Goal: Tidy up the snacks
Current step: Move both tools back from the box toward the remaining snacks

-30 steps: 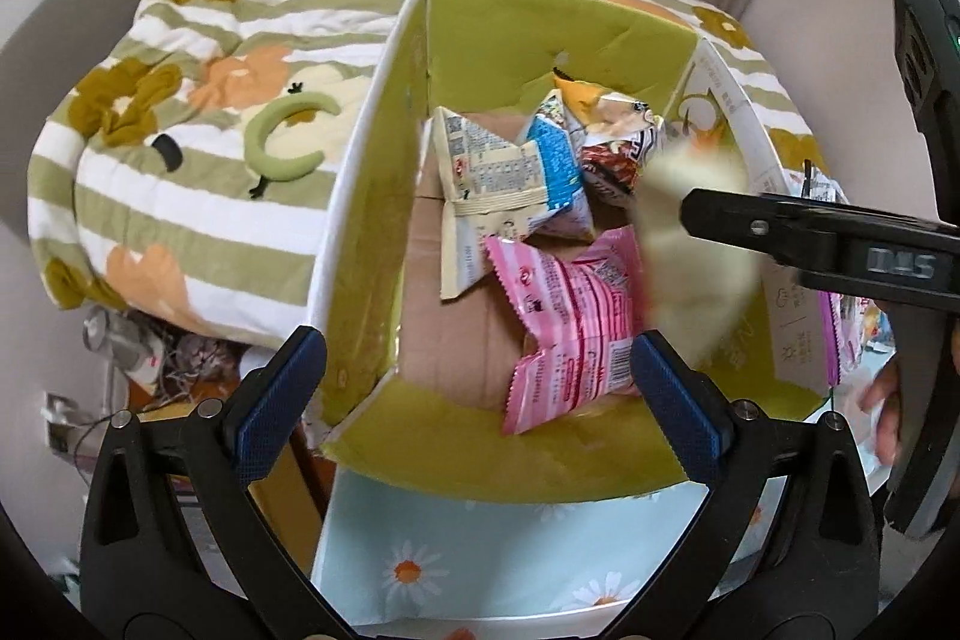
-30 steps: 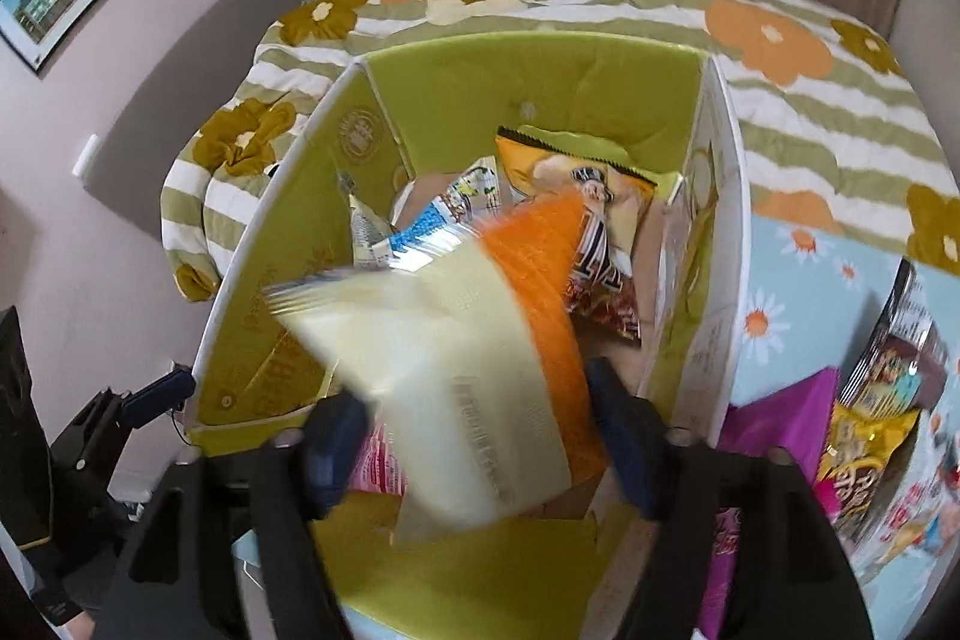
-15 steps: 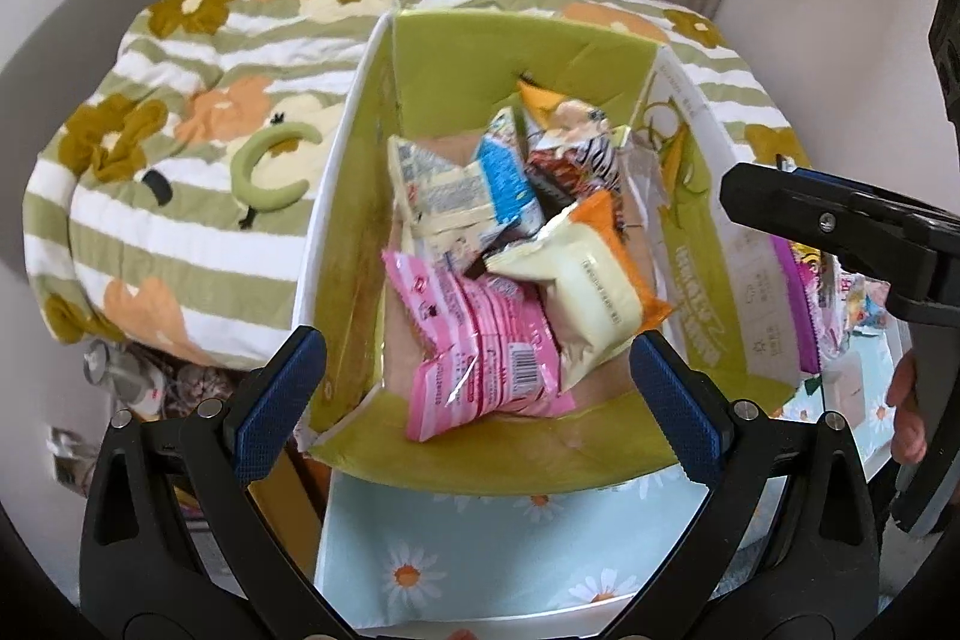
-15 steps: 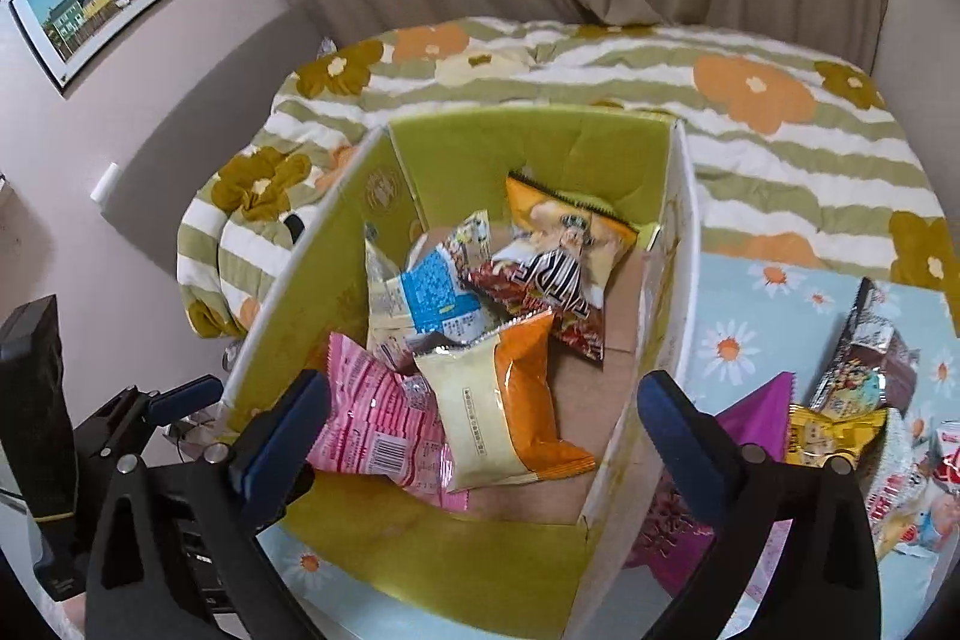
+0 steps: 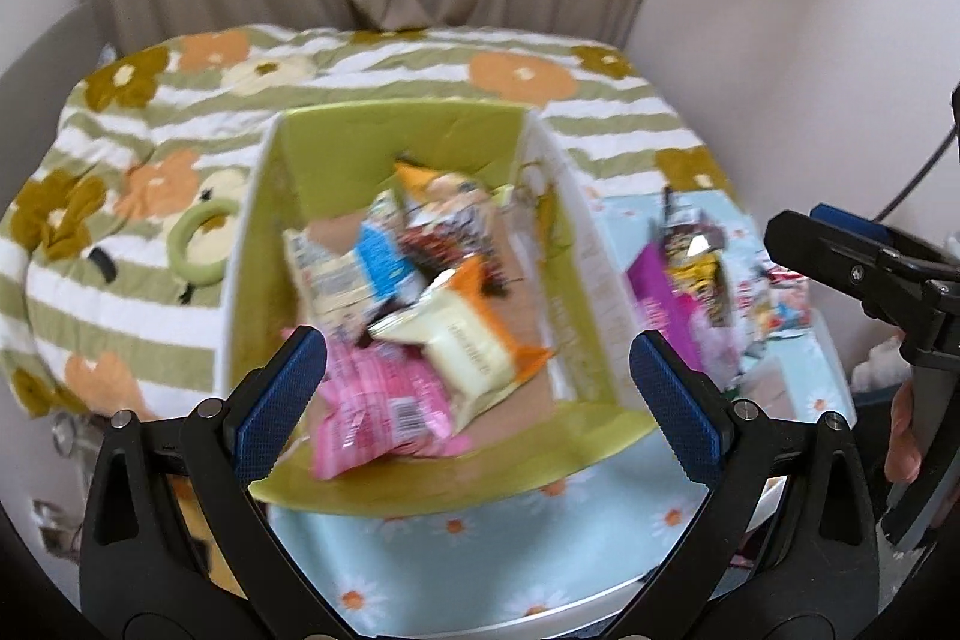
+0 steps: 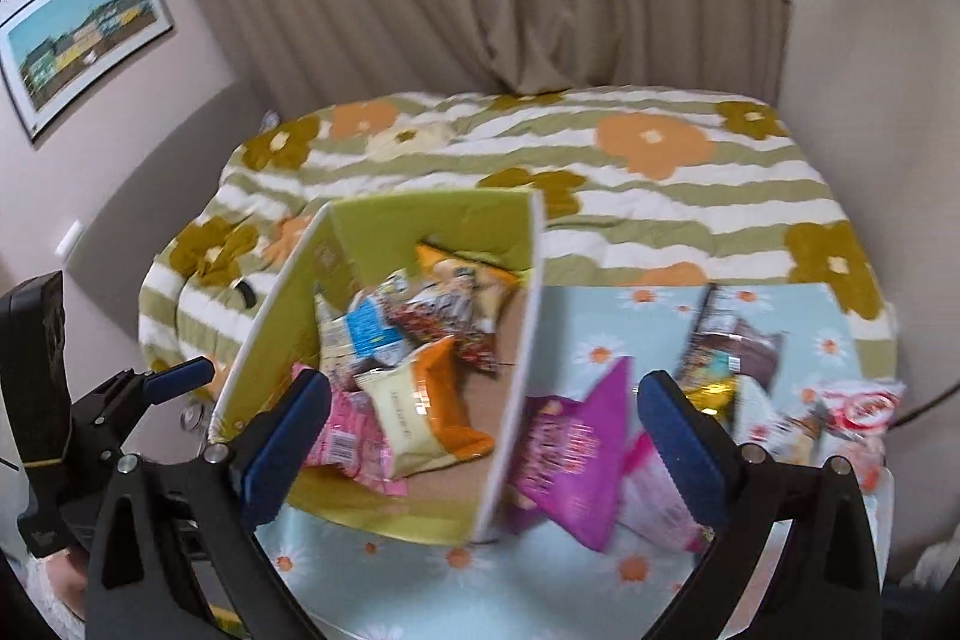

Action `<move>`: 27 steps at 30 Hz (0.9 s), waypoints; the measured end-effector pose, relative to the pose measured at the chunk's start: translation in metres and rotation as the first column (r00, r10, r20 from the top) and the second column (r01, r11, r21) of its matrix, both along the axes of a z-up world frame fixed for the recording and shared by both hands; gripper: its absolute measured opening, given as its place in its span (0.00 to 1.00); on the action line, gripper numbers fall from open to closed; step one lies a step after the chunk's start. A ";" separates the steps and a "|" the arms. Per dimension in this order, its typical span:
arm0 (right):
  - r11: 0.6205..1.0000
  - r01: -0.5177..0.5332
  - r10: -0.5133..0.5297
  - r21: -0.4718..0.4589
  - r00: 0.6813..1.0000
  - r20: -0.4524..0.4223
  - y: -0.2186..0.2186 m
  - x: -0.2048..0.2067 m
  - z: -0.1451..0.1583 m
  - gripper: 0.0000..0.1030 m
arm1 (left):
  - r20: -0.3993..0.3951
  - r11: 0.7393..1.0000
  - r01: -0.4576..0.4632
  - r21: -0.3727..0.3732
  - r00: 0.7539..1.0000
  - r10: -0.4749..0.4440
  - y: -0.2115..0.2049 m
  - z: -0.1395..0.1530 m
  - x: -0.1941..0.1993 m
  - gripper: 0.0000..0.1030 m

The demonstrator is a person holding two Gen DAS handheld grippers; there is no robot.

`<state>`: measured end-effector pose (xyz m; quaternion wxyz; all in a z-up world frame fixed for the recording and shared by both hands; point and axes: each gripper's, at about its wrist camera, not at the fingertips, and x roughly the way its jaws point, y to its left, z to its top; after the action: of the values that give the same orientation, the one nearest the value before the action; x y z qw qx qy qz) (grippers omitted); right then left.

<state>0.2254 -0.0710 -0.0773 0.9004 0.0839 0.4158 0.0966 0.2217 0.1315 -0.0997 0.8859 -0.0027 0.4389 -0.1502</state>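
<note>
Table (image 6: 384,562) with daisy cloth carries the green box (image 6: 432,214) on its left part; loose snacks sit on the cloth to the box's right.

Box holds several packs already: pink pack (image 5: 372,406) at the near wall, cream-orange pack (image 5: 462,340) on top of it, blue-white pack (image 5: 366,268) and a couple more toward the back.

Outside, just right of the box's right wall: purple pack (image 6: 570,436), leaning near that wall, long axis running roughly away from the camera and tilted right. Beyond it a dark pack (image 6: 732,340) and a red-white pack (image 6: 858,406), further right. Frames are blurred, so labels unreadable.

Right gripper (image 6: 489,451): jaws spread wide, nothing between them. It hangs above the box's right wall, purple pack just ahead and slightly right of centre.

Left gripper (image 5: 477,406): also spread wide, empty, over the box's near edge, pointed into the box.

Key relation, my read: remaining snacks all lie on the right side, so the right gripper is the nearer one by far. Next grab is likely the purple pack, with jaws closing across its short width. The box wall is close on the left, so the left finger could clip it.
</note>
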 end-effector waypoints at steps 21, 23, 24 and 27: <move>0.980 0.188 -0.190 -0.061 0.982 -0.022 -0.225 -0.046 -0.024 0.99 | -0.018 0.997 0.078 -0.029 0.997 -0.078 -0.206 -0.021 -0.021 0.98; 0.982 0.177 -0.180 -0.066 0.983 -0.041 -0.243 -0.041 -0.034 0.99 | -0.033 0.997 0.079 -0.017 0.996 -0.079 -0.232 -0.029 -0.019 0.98; 0.984 0.168 -0.172 -0.066 0.984 -0.053 -0.252 -0.038 -0.040 0.99 | -0.038 0.997 0.081 -0.014 0.996 -0.081 -0.245 -0.034 -0.018 0.98; 0.989 0.138 -0.142 -0.050 0.986 -0.090 -0.273 -0.029 -0.059 0.99 | -0.042 0.996 0.086 0.009 0.995 -0.085 -0.276 -0.049 -0.014 0.98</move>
<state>0.1961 -0.3442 -0.1367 0.8863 0.0978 0.4523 0.0199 0.2075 -0.1444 -0.1483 0.8693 0.0176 0.4578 -0.1854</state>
